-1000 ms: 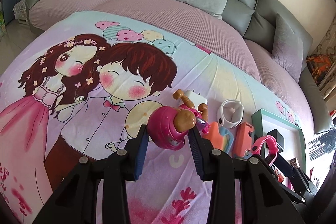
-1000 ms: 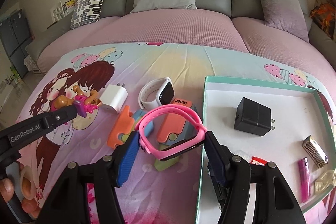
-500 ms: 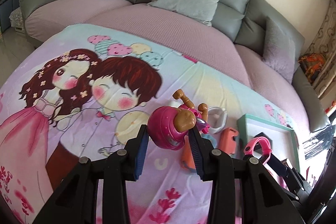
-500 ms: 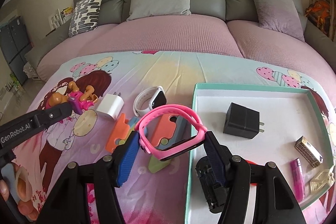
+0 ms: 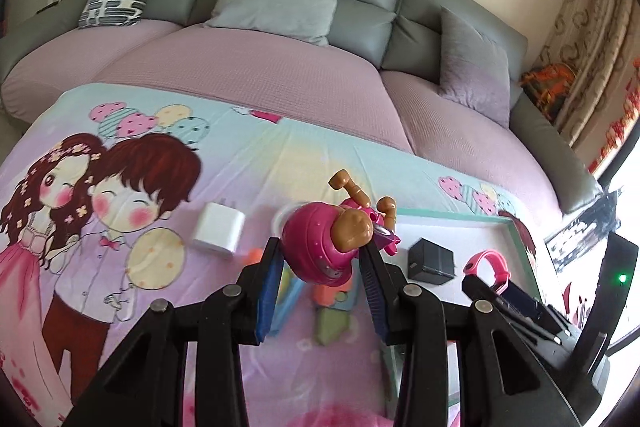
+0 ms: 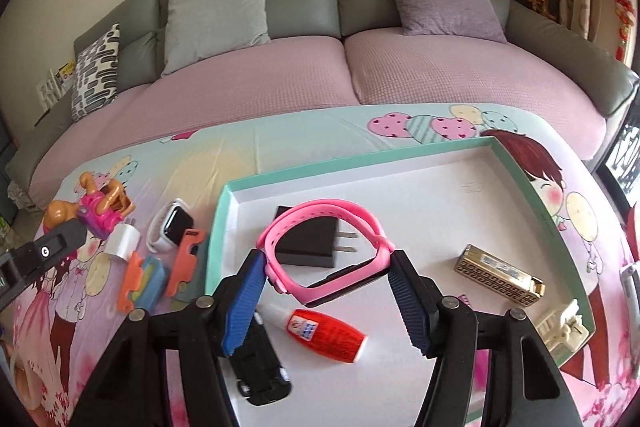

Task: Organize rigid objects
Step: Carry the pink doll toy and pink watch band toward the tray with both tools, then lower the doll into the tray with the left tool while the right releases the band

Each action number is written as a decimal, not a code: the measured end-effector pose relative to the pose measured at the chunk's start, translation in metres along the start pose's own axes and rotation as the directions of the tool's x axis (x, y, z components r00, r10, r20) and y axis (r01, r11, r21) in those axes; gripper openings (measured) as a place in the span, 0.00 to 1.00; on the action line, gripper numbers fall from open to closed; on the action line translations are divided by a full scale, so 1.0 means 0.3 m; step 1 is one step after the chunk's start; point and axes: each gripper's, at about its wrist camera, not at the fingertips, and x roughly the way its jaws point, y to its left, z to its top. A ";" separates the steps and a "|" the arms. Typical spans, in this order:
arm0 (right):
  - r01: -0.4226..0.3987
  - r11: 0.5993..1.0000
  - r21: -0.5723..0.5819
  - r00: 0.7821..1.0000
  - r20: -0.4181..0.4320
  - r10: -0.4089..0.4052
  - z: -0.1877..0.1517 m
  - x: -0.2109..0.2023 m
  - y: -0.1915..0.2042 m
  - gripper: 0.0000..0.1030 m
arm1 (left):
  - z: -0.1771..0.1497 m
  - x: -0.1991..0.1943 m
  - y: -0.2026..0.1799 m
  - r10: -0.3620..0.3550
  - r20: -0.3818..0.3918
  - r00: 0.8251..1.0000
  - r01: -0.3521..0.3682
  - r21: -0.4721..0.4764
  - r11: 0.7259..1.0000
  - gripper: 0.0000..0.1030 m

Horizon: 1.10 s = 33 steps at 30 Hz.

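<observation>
The right claw is clenched on a pink rubber-strapped smartwatch, which has been carried from above the cartoon-printed bedsheet to over the teal-rimmed white tray, so release there seems near. Beneath it lie a red glue bottle and a black plug adapter, crowding the drop spot. The left claw remains clenched on a magenta-helmeted toy figure, brought closer to the tray.
</observation>
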 end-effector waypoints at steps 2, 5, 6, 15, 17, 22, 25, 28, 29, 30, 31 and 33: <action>0.019 0.999 0.041 1.000 0.006 -0.019 0.004 -0.007 -0.061 0.64 | -0.006 0.013 -0.051 -0.015 -0.012 1.000 0.015 0.034 0.999 0.39; 0.063 0.994 0.090 0.998 0.006 -0.063 0.007 -0.013 -0.148 0.64 | -0.019 0.035 -0.138 -0.053 -0.031 0.998 0.055 0.082 0.995 0.39; 0.079 0.992 0.103 0.997 0.005 -0.080 0.007 -0.014 -0.173 0.64 | -0.025 0.044 -0.169 -0.064 -0.041 0.997 0.068 0.101 0.993 0.39; 0.101 0.968 0.229 0.995 0.003 -0.105 -0.005 -0.033 -0.330 0.64 | -0.105 0.151 -0.378 -0.144 -0.148 0.978 0.172 0.192 0.966 0.39; 0.105 0.967 0.231 0.994 0.001 -0.108 -0.007 -0.033 -0.340 0.64 | -0.116 0.170 -0.399 -0.128 -0.158 0.979 0.160 0.206 0.965 0.39; 0.109 0.966 0.235 0.994 -0.017 -0.108 -0.011 -0.011 -0.355 0.64 | -0.127 0.209 -0.419 -0.109 -0.174 0.979 0.146 0.216 0.965 0.39; 0.121 0.968 0.221 0.993 -0.028 -0.118 -0.013 0.000 -0.352 0.64 | -0.134 0.224 -0.422 -0.101 -0.181 0.978 0.140 0.218 0.966 0.39; 0.118 0.969 0.218 0.993 -0.047 -0.110 -0.017 0.017 -0.351 0.64 | -0.137 0.239 -0.424 -0.103 -0.188 0.977 0.143 0.212 0.967 0.39; 0.116 0.969 0.217 0.993 -0.054 -0.107 -0.019 0.024 -0.351 0.64 | -0.140 0.243 -0.423 -0.102 -0.191 0.976 0.142 0.212 0.967 0.39; 0.116 0.970 0.214 0.993 -0.060 -0.105 -0.020 0.030 -0.349 0.64 | -0.143 0.248 -0.424 -0.096 -0.193 0.976 0.138 0.215 0.967 0.39; 0.116 0.971 0.211 0.992 -0.066 -0.104 -0.021 0.034 -0.346 0.65 | -0.147 0.254 -0.424 -0.090 -0.198 0.976 0.134 0.217 0.967 0.39; 0.114 0.973 0.201 0.992 -0.083 -0.100 -0.024 0.046 -0.341 0.65 | -0.153 0.268 -0.421 -0.081 -0.208 0.975 0.127 0.216 0.968 0.39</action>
